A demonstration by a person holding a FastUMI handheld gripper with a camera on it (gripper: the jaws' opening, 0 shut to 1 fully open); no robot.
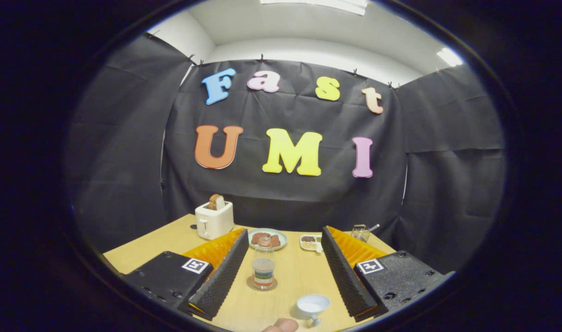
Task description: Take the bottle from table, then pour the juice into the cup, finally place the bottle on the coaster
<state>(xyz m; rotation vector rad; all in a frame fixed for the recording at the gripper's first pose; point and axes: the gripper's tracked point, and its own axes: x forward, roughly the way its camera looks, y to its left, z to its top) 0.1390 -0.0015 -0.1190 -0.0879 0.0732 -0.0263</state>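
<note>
Bottle [263,267] stands upright on the round coaster [261,284] on the tabletop [290,276], well clear between the wide-open, empty claw [283,267] fingers, so placement looks done, with the cup [313,306] nearer, beside a fingertip [281,325].

I see a wooden bench [304,281] carrying a toaster [214,220], plate [267,239], small tray [311,242], grater [361,232], cup [313,306] and bottle [263,268] on its coaster [262,285], with my tool [288,272] spread wide.

A fingertip [281,325] is cut off at the table's [142,251] near edge; food on the far plate [267,239] and small dish [311,242] is too small to identify.
</note>
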